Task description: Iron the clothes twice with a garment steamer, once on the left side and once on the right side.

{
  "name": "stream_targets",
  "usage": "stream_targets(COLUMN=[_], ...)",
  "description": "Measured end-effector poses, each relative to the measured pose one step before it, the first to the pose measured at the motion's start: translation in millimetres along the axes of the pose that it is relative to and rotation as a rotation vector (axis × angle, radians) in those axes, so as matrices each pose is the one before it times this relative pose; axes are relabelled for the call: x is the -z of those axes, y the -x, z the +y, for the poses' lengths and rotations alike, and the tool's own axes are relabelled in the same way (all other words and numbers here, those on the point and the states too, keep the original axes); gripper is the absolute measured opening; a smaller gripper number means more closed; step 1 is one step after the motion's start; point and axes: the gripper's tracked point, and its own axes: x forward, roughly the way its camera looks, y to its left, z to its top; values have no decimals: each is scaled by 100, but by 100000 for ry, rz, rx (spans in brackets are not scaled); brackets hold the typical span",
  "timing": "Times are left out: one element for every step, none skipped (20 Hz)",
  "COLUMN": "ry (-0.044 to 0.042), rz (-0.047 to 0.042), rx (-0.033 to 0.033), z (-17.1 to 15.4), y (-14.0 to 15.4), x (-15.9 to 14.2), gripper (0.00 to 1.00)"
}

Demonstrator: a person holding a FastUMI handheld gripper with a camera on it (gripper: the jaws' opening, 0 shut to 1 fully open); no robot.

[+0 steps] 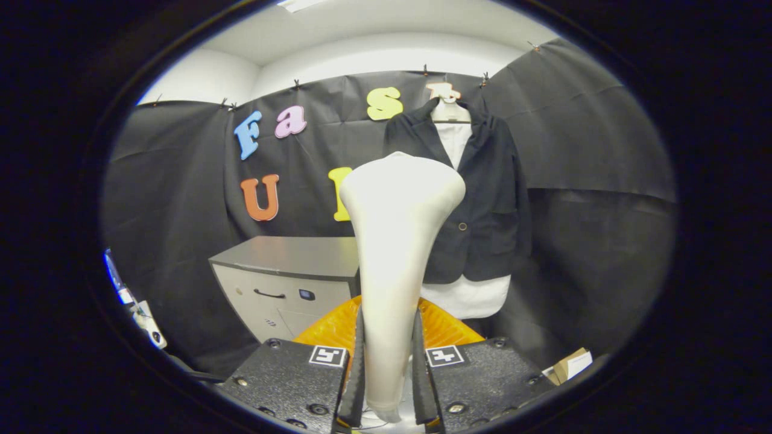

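We see the white garment steamer (395, 241) gripped by its narrow handle, the gripper (389, 367) closed with both fingers pressing on it; the handle's lower end runs out of sight between them. The steamer's wide head stands upright ahead of us and hides part of the dark jacket (482, 199), which hangs on a hanger over a white shirt (467, 295) against the booth wall. An orange object (338, 328) behind the fingers is mostly covered. A grey cabinet (289, 283) stands beside the clothes.
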Motion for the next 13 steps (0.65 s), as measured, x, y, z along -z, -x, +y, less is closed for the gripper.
stream_targets(ry=[1141, 1242, 669, 581, 228, 505, -15, 187, -216, -835, -883, -948, -373], rz=[198, 89, 415, 466, 386, 633, 412, 843, 245, 925, 1189, 730, 288], rx=[-1233, -1313, -1413, -1911, -1380, -1389, -757, -1149, -1012, -808, -782, -405, -594], z=[568, 195, 236, 261, 74, -119, -270, -289, -342, -342, -516, -527, -540], y=[224, 515, 487, 525, 491, 465, 519, 461, 377, 314, 211, 209, 131], x=[-118, 93, 101, 172, 5, 286, 227, 370, 263, 233, 449, 256, -31], gripper=[35, 35, 35, 35, 35, 35, 35, 35, 35, 35, 35, 35, 35])
